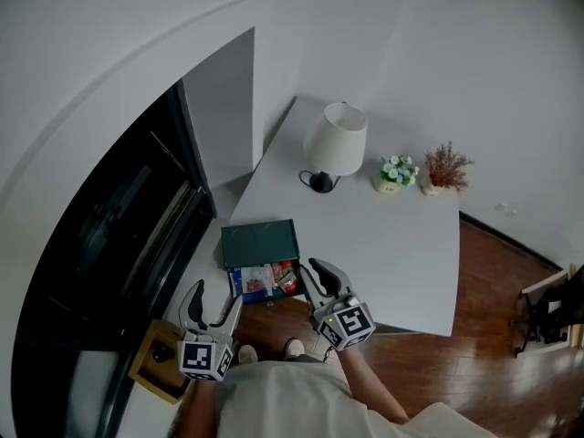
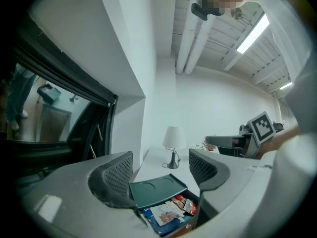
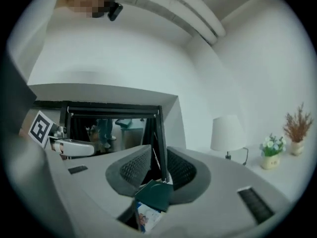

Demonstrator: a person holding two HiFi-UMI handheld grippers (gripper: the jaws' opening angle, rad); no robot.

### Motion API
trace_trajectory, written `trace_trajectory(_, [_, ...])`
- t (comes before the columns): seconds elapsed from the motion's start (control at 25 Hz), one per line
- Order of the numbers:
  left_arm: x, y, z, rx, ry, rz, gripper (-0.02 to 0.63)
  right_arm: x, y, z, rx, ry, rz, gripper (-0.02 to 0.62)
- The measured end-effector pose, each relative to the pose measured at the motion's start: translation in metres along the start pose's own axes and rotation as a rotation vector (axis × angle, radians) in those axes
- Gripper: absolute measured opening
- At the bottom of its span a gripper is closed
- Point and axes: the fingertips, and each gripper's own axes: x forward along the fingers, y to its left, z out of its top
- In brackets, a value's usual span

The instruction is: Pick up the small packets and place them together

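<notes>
Left gripper (image 1: 215, 301): jaws set wide apart, nothing held between them. It is held just off the near left corner of the white rectangular table (image 1: 392, 254).

Right gripper (image 1: 315, 270): jaws parted by a narrow gap only, nothing gripped. It is held over the table's near edge.

Toward the table's far side are noted:
- one white-shaded lamp on a dark base (image 1: 336, 144)
- one small pot of pale flowers (image 1: 397, 172)
- one pot of dried brown sprigs (image 1: 444, 167)

At the table's near left corner one dark green rectangular tray (image 1: 260, 243) is seen. One blue printed pack (image 1: 248, 286) lies nearer the edge.

The small red packets (image 1: 286, 279), at least two, lie at that same corner; the exact count is not resolved.
</notes>
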Motion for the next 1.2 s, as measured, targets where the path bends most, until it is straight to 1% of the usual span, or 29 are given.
trace_trajectory(0.08, [0.001, 0.001, 0.005, 0.001, -0.014, 0.004, 0.337, -0.004, -0.003, 0.011, -0.036, -0.024, -0.011, 0.118])
trace_trajectory(0.12, [0.002, 0.002, 0.008, 0.000, -0.022, 0.006, 0.337, -0.006, -0.005, 0.015, -0.045, -0.038, -0.021, 0.134])
trace_trajectory(0.2, [0.003, 0.003, 0.013, 0.005, -0.035, 0.007, 0.337, -0.010, -0.011, 0.023, -0.056, -0.071, -0.045, 0.209])
trace_trajectory(0.28, [0.006, 0.004, 0.013, 0.001, -0.038, 0.011, 0.337, -0.011, -0.016, 0.028, -0.076, -0.100, -0.066, 0.224])
trace_trajectory(0.32, [0.007, 0.005, 0.011, -0.003, -0.035, 0.013, 0.337, -0.010, -0.018, 0.030, -0.084, -0.109, -0.071, 0.245])
trace_trajectory(0.36, [0.008, 0.005, 0.010, -0.004, -0.032, 0.016, 0.337, -0.010, -0.019, 0.030, -0.088, -0.115, -0.073, 0.326])
trace_trajectory(0.4, [0.008, 0.006, 0.009, -0.003, -0.032, 0.020, 0.337, -0.009, -0.020, 0.030, -0.092, -0.119, -0.076, 0.355])
trace_trajectory(0.6, [0.010, 0.014, 0.015, 0.006, -0.049, 0.047, 0.342, -0.006, -0.026, 0.028, -0.133, -0.099, -0.090, 0.353])
trace_trajectory(0.68, [0.014, 0.018, 0.015, 0.014, -0.042, 0.060, 0.342, -0.002, -0.024, 0.024, -0.139, -0.075, -0.053, 0.349])
trace_trajectory(0.76, [0.015, 0.021, 0.015, 0.016, -0.041, 0.068, 0.342, 0.006, -0.016, 0.014, -0.135, -0.027, 0.029, 0.316])
trace_trajectory(0.88, [0.016, 0.023, 0.018, 0.014, -0.051, 0.072, 0.341, 0.019, 0.001, -0.017, -0.120, 0.096, 0.164, 0.316])
trace_trajectory(0.96, [0.015, 0.025, 0.018, 0.011, -0.053, 0.079, 0.341, 0.030, 0.015, -0.052, -0.127, 0.220, 0.252, 0.314])
trace_trajectory(1.04, [0.014, 0.027, 0.016, 0.009, -0.048, 0.089, 0.341, 0.039, 0.029, -0.097, -0.150, 0.359, 0.334, 0.314])
trace_trajectory(1.2, [0.009, 0.027, 0.011, 0.007, -0.039, 0.097, 0.341, 0.054, 0.056, -0.182, -0.237, 0.615, 0.472, 0.309])
